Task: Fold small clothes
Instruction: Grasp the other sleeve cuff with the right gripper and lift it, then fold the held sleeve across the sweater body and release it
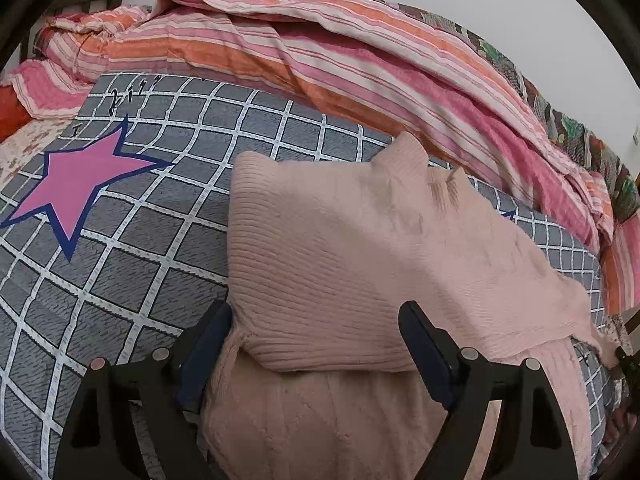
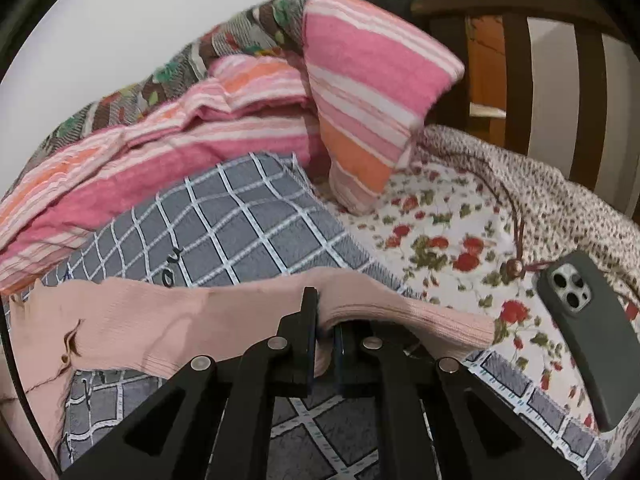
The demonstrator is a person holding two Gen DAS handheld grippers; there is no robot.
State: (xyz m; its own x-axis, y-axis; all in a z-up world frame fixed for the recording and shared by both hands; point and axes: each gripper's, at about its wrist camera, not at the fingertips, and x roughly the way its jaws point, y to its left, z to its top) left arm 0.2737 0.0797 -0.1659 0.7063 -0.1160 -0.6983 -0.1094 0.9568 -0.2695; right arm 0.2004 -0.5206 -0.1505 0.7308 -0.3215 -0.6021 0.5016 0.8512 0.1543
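My right gripper (image 2: 325,332) has its jaws nearly together, pinched on a ribbed edge of the pink knit sweater (image 2: 192,320); I judge I am holding that edge up so a flap can be carried over the body of the garment. My left gripper (image 1: 316,344) stands wide apart, its fingers (image 1: 208,344) flanking the near fold of the sweater (image 1: 340,248) without clamping it. I read that as a release or a steadying pose, with the folded layer resting on the layer below.

The sweater lies on the grey checked blanket (image 1: 152,248) spread on the bed, partly doubled over itself, so I take the fold to be in progress, not done.

The left wrist view gives me the whole folded panel, the pink star (image 1: 76,184) printed on the blanket and the long roll of striped quilt (image 1: 320,52) behind. It shows the right gripper only as a dark sliver at the far right edge.

The right wrist view shows the pinch itself, which the left cannot. It also shows the floral sheet (image 2: 440,232), a phone (image 2: 588,332) in a dark case lying on it near the sweater's cuff, a striped pillow (image 2: 368,92) and the dark wooden bed frame (image 2: 516,48). I would keep the flap clear of that phone.
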